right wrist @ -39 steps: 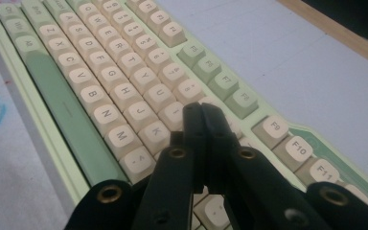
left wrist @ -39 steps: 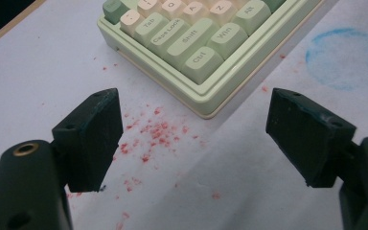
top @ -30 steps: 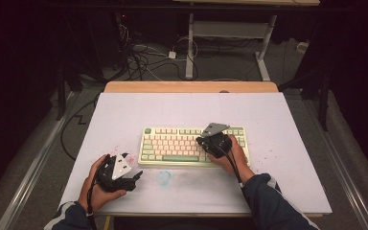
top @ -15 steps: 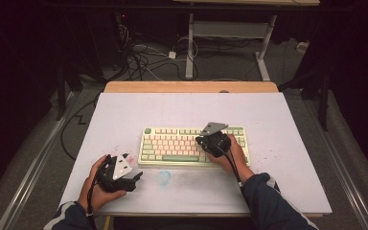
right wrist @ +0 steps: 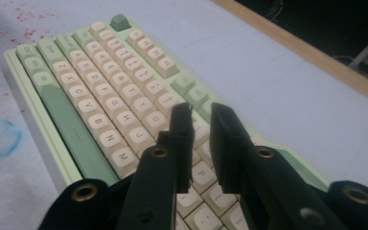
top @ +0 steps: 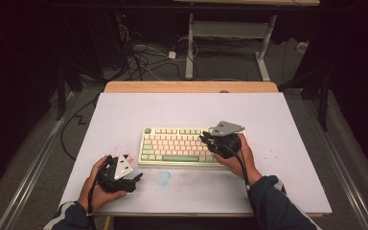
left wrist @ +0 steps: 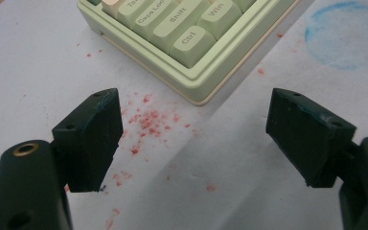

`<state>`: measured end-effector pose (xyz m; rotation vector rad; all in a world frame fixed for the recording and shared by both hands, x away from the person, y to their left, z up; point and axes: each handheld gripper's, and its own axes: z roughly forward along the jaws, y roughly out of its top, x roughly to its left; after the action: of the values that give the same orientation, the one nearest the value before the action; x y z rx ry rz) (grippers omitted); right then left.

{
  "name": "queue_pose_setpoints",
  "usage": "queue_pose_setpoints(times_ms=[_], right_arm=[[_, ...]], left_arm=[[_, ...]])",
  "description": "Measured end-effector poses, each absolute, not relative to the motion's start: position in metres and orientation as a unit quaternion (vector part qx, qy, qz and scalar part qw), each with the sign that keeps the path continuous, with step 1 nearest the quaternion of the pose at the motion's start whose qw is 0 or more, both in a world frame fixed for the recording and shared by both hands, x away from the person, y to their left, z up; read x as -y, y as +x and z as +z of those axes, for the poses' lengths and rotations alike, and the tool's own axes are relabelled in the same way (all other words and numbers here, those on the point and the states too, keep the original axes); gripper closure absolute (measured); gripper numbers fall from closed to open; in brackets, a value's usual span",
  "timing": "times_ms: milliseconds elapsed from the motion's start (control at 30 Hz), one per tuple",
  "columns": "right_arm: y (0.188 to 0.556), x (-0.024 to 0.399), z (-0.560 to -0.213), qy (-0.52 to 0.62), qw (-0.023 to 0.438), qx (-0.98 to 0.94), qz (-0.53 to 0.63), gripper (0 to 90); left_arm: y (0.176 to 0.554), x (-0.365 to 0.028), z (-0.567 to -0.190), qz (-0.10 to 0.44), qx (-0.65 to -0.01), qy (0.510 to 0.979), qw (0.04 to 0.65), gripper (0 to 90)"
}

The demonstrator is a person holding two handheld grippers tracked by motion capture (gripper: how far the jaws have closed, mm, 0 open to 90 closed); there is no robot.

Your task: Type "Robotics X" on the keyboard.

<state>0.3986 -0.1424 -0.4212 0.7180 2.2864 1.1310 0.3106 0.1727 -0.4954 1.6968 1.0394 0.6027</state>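
Wide bare margins of white table on every side of the green keyboard, most of all toward the wooden far edge. Keyboard lying flat at mid-table, square to the near edge.

Right gripper poised over the keyboard's right-hand keys, jaws having just been opening, now a narrow slit apart, nothing between them. Left gripper low above the table just off the keyboard's near left corner, jaws spread wide, nothing between them.

Red specks scattered on the table by that corner; a faint blue ring just in front of the keyboard. Cables and desk legs on the floor beyond the table.

Legible keycaps: Ctrl, Shift, Win, Caps Lock; single letters in rows in the right gripper view.
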Motion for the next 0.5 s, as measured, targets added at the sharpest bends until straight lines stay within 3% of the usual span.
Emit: queue_pose_setpoints(times_ms=[500], right_arm=[[0.380,0.162,-0.407,0.260,0.284,-0.810,0.443,38.0]], left_arm=[[0.311,-0.173,-0.497,0.250,-0.431,0.707,0.502,18.9]])
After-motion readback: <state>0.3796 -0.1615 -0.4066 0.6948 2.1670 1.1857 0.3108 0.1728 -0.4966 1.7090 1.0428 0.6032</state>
